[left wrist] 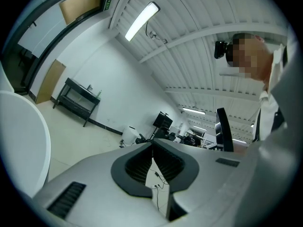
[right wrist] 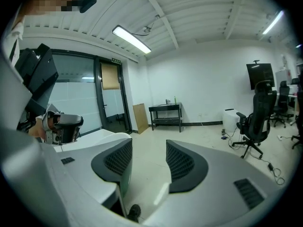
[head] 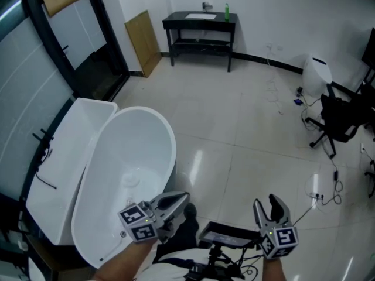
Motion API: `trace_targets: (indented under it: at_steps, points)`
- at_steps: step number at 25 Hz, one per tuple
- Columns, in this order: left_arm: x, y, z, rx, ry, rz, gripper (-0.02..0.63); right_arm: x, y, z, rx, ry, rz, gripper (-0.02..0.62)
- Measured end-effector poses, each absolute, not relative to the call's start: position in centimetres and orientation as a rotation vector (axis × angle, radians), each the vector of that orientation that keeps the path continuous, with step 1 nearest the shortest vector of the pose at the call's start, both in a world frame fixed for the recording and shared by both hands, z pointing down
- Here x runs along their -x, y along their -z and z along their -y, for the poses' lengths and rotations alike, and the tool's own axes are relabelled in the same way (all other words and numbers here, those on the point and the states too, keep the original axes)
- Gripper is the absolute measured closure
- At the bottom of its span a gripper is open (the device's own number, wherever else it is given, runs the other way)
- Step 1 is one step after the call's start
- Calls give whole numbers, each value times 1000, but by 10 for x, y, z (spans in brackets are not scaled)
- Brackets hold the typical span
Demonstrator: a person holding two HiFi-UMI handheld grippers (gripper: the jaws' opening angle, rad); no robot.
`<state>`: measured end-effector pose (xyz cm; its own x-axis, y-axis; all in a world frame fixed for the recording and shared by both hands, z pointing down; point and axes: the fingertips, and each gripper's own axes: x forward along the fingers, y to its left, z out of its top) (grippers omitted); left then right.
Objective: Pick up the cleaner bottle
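Observation:
The cleaner bottle [head: 227,10] is a small green bottle standing on the far black table [head: 199,23], beside a white sink basin. It also shows tiny in the right gripper view, where the bottle [right wrist: 174,100] stands on the table [right wrist: 165,109]. Both grippers are held low near my body, far from it. My left gripper [head: 183,199] has its jaws closed together with nothing held [left wrist: 152,150]. A clear gap separates the jaws of my right gripper [head: 268,202], which is open and empty [right wrist: 149,148].
A white bathtub [head: 123,174] lies at the left, close to the left gripper. A black office chair [head: 340,116], a white bin [head: 316,75] and floor cables [head: 319,195] are at the right. A wooden board [head: 143,43] leans by the table. Tiled floor lies between.

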<state>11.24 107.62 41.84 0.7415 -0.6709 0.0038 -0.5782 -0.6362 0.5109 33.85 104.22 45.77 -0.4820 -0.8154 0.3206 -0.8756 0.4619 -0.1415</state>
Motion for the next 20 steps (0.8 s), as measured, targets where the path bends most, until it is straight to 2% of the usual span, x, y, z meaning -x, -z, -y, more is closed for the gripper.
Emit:
trace_targets:
  at_steps: [9,20]
  points:
    - [-109,-426,-981,-2472,255,851,604,-331,-458,-969,-1543,-404,2454,367]
    - [-69,-425,-875,-2500,228,758,604,-290,-449,-870,-1633,-405,2398,367]
